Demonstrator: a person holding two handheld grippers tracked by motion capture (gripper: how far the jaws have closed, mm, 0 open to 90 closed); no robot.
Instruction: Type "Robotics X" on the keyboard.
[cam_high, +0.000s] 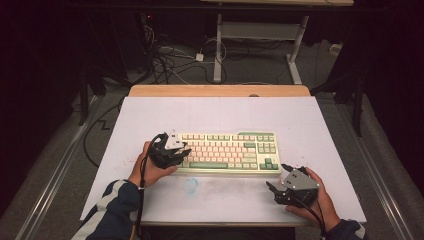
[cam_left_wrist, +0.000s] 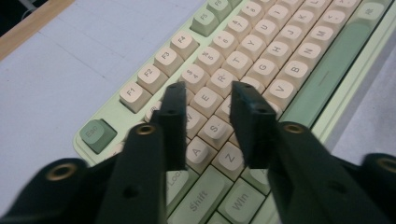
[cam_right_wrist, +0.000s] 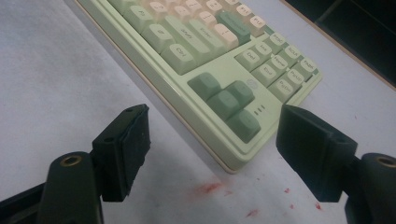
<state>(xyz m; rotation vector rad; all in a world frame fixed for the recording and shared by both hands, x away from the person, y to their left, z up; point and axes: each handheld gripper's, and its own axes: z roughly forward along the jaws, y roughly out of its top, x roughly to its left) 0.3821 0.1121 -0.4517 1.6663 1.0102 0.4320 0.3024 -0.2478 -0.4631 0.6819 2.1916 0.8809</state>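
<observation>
High view: the keyboard (cam_high: 227, 152) lies mid-table, my left gripper (cam_high: 172, 151) over its left end, my right gripper (cam_high: 287, 187) near its right corner.

Left gripper view: jaws partly apart above the letter keys (cam_left_wrist: 219, 79), gripping nothing.

Right gripper view: jaws wide apart. I judge the keyboard rigid, fairly heavy, its caps loose — grip the case edge (cam_right_wrist: 205, 149), not the keys.

The keyboard (cam_high: 227, 152) lies mid-table (cam_high: 150, 110); the left gripper (cam_high: 181, 151) hangs over its left end; the right gripper (cam_high: 278, 175) sits near its right front corner.
</observation>
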